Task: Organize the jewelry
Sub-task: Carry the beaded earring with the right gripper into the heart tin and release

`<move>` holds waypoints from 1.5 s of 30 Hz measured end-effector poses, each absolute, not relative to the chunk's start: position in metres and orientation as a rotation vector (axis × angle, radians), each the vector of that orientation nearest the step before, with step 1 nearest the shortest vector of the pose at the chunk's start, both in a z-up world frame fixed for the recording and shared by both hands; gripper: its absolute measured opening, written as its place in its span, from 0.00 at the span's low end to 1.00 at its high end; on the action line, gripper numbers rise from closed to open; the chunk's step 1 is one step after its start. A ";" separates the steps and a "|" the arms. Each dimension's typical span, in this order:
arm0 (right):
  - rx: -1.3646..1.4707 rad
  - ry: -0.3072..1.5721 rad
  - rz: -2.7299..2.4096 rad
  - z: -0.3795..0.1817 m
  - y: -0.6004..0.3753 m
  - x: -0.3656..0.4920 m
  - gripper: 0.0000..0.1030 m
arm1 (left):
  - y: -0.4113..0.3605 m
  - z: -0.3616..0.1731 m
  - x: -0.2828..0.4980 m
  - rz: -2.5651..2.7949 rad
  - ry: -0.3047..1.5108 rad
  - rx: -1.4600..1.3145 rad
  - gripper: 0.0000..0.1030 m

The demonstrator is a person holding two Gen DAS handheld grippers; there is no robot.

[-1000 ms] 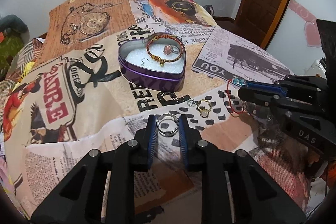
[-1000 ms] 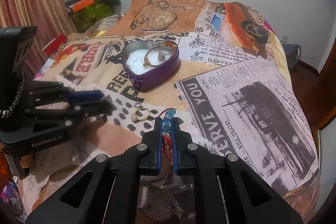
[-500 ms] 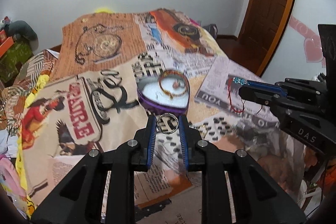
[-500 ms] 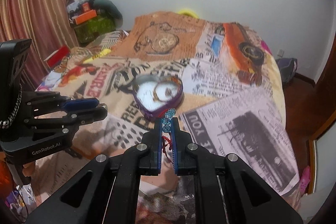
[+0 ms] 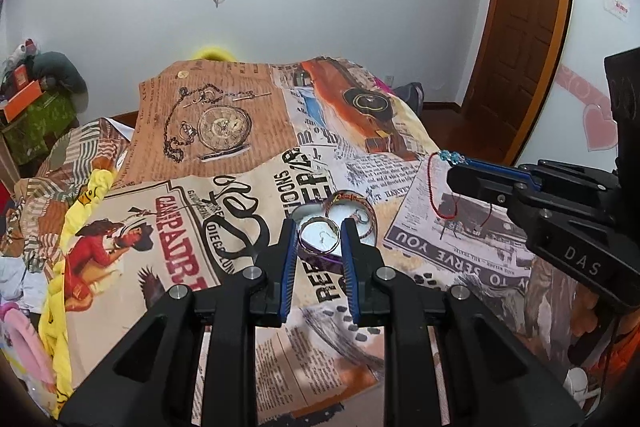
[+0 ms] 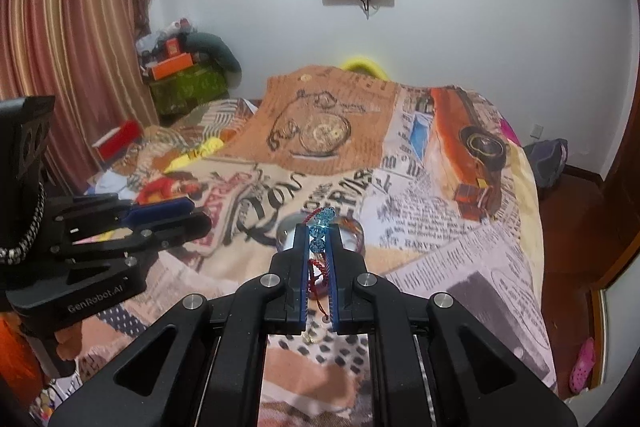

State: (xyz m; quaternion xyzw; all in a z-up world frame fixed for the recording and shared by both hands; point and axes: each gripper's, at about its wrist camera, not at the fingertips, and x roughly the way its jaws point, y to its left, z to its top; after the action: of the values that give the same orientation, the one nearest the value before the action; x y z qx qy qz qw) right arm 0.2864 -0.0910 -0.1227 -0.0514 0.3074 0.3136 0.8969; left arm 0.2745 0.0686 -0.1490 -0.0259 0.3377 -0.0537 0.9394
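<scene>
My left gripper (image 5: 319,237) is shut on a silver ring (image 5: 320,223) and holds it high above the bed, in line with the purple heart-shaped tin (image 5: 370,227). The tin holds a beaded bracelet and an earring on white padding. My right gripper (image 6: 318,233) is shut on a red cord bracelet with blue crystal beads (image 6: 320,223); the cord hangs down between the fingers. It also shows in the left wrist view (image 5: 442,187), right of the tin. The tin is mostly hidden behind the right gripper's fingers in the right wrist view (image 6: 356,227).
A printed newspaper-collage blanket (image 5: 224,195) covers the bed. A small gold ring (image 6: 310,337) lies on it under the right gripper. Cluttered shelf and curtain (image 6: 80,47) stand at the left, a wooden door (image 5: 528,27) at the right, screens on the wall.
Both grippers have risen well above the blanket with their pieces still held. The tin now appears smaller and farther below, directly past the left gripper's fingertips.
</scene>
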 end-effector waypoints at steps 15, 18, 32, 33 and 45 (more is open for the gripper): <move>-0.081 0.715 0.670 -0.155 -0.067 0.325 0.07 | 0.075 -0.186 0.321 -0.123 0.762 -0.084 0.20; -0.092 0.740 0.665 -0.164 -0.063 0.334 0.07 | 0.075 -0.196 0.333 -0.119 0.786 -0.081 0.20; -0.150 0.842 0.683 -0.194 -0.049 0.367 0.07 | 0.080 -0.223 0.377 -0.145 0.860 -0.129 0.20; -0.156 0.849 0.685 -0.197 -0.049 0.368 0.07 | 0.080 -0.224 0.379 -0.147 0.863 -0.131 0.20; -0.184 0.892 0.685 -0.213 -0.049 0.371 0.07 | 0.075 -0.230 0.384 -0.149 0.882 -0.128 0.20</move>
State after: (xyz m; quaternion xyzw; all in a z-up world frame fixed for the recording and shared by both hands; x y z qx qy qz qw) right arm 0.3714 -0.0491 -0.2132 -0.0870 0.4223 0.3245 0.8419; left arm 0.3843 0.0752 -0.2301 -0.0617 0.4264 -0.0718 0.8996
